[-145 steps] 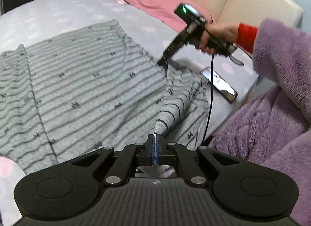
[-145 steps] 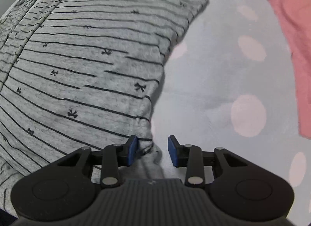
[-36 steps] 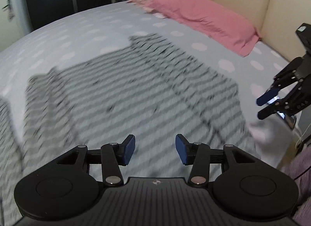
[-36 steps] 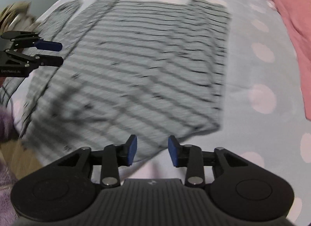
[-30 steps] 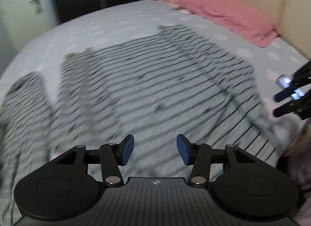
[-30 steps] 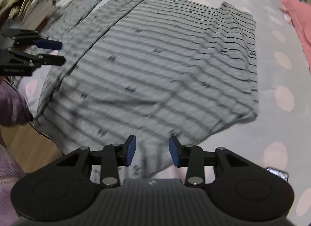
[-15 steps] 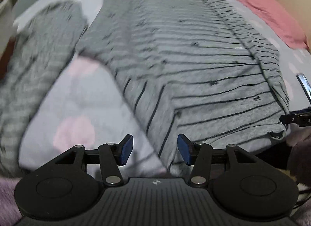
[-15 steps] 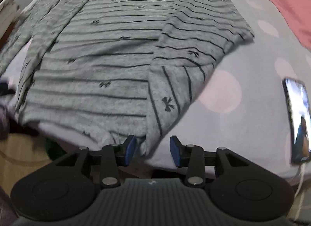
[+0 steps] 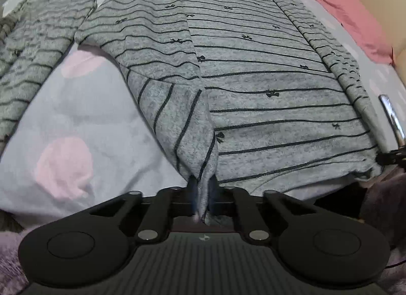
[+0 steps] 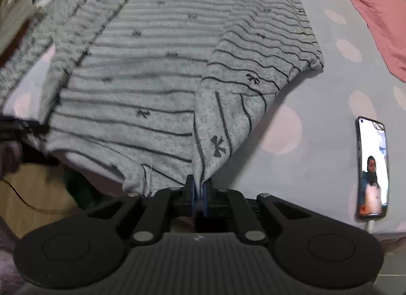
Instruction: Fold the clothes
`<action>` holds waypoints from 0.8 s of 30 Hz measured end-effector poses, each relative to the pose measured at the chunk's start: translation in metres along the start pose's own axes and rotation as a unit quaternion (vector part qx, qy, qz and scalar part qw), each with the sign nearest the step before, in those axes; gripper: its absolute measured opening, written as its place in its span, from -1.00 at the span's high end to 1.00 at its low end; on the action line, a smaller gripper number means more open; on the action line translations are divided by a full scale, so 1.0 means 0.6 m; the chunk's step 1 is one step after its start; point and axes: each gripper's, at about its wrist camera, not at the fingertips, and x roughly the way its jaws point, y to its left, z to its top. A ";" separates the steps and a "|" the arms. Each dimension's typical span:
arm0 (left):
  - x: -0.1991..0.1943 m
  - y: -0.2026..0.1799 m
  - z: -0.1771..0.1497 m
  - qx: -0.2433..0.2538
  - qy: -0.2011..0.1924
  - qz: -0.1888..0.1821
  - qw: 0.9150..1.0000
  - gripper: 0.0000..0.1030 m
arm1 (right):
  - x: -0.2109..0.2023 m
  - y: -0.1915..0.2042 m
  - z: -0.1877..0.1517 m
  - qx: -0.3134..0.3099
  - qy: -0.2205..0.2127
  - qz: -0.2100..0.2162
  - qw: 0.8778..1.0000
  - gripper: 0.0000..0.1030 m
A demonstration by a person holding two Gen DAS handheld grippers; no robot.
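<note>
A grey shirt [image 9: 253, 71] with thin black stripes and small bows lies spread on the bed, its near hem at the bed's edge. It also shows in the right wrist view [image 10: 152, 79]. My left gripper [image 9: 201, 193] is shut on the shirt's near left hem corner, with cloth bunched between the fingers. My right gripper [image 10: 199, 193] is shut on the near right hem corner. The right gripper's tip shows at the far right of the left wrist view [image 9: 390, 156].
A second grey striped garment [image 9: 33, 41] lies to the left. A phone [image 10: 371, 168] with a lit screen lies on the dotted bedsheet [image 10: 317, 130] to the right. A pink pillow [image 9: 350, 10] lies at the far right by the headboard.
Both grippers have come down to the shirt's near hem and closed on its two corners. Half a second ago both were open above the hem.
</note>
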 end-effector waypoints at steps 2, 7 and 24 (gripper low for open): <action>-0.002 -0.001 -0.004 0.010 0.005 0.010 1.000 0.93 | 0.038 0.003 -0.006 -0.002 0.024 -0.001 1.000 0.87; 0.000 0.000 -0.009 0.022 0.012 0.021 0.999 0.93 | 0.082 0.021 -0.023 -0.031 0.063 -0.004 0.998 0.87; -0.074 -0.046 0.052 0.063 -0.054 -0.007 0.997 0.54 | -0.012 -0.017 0.007 -0.001 -0.033 0.007 0.999 -0.11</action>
